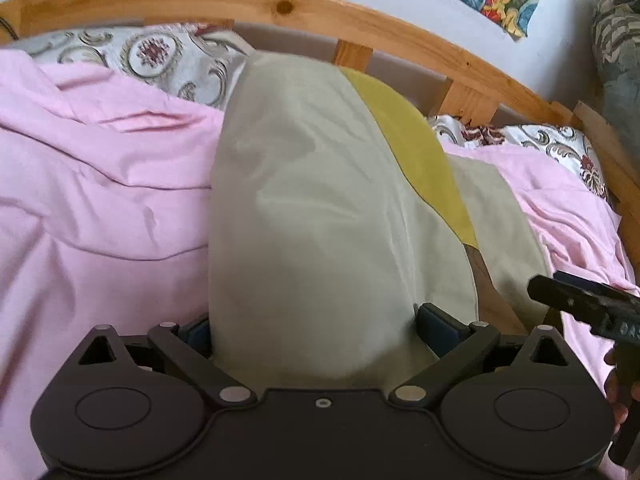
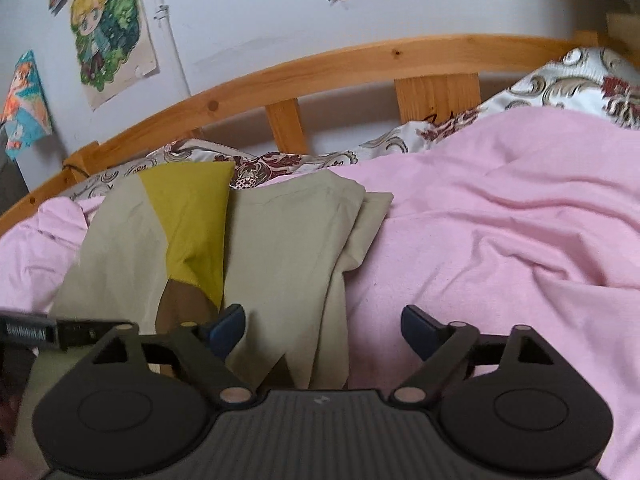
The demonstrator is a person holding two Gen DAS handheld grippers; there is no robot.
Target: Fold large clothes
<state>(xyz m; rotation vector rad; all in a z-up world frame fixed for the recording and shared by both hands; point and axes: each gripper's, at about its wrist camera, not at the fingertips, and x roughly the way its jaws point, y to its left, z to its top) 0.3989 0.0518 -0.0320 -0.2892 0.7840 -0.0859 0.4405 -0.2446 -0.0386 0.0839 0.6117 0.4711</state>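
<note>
A pale beige cloth garment with a mustard-yellow panel (image 2: pixel 188 224) lay partly folded on the rumpled pink cotton bedsheet (image 2: pixel 500 240), near the curved pine bed rail (image 2: pixel 360 64). The left gripper (image 1: pixel 316 328) had its blue-padded fingers (image 1: pixel 438 326) spread wide on either side of a raised fold of that garment, which bulged up between them; whether they pinched it could not be told. The right gripper (image 2: pixel 322 326) stood open, its left pad touching the garment's lower edge and its right pad over bare sheet. Ornate white patterned pillows (image 2: pixel 568 80) sat against the rail, and colourful cartoon posters (image 2: pixel 108 28) hung on the white wall behind
</note>
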